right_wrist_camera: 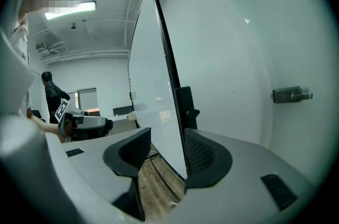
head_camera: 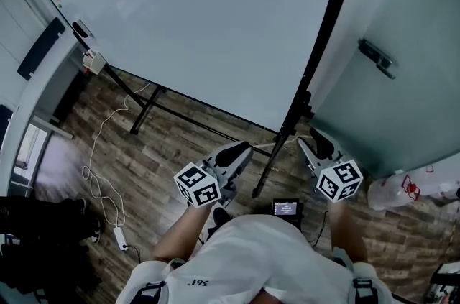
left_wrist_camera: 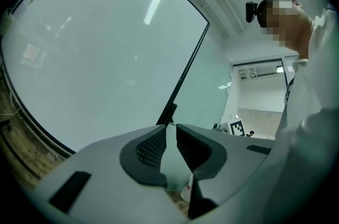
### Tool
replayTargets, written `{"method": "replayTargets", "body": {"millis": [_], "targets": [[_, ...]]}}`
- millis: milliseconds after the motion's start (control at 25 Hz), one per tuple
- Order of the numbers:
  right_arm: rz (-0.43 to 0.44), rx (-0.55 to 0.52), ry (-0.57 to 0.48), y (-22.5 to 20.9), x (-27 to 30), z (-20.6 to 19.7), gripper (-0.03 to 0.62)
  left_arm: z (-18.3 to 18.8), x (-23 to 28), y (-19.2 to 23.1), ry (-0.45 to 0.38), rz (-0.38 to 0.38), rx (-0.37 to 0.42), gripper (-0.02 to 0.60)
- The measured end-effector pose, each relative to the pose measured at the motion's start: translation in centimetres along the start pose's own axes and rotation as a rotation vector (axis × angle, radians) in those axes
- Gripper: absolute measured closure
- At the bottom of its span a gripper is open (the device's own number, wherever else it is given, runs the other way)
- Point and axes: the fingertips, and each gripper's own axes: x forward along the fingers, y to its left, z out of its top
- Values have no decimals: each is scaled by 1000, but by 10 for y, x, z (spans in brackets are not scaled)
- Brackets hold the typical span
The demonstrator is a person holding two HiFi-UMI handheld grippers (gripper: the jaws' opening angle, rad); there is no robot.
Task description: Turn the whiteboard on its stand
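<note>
The whiteboard (head_camera: 194, 15) is on its stand (head_camera: 277, 152) on the wood floor (head_camera: 180, 144), with its dark right edge just ahead of both grippers. The right gripper (head_camera: 316, 143) is spread wide and lined up with that edge but is not pinching it. The left gripper (head_camera: 238, 150) has only a thin gap and nothing in it. Nothing grips the board, so I think the turn is either finished or not begun.

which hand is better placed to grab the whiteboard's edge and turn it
Right, probably. The right claw has its jaws apart and lined up with the whiteboard's black edge. The left claw has its jaws nearly together and faces the flat panel.
</note>
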Motion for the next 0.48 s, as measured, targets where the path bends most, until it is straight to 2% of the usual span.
{"method": "replayTargets", "body": {"millis": [480], "targets": [[-30,-114,-34,-12,25,30,336,9,13,4,41,-31,76,532]]}}
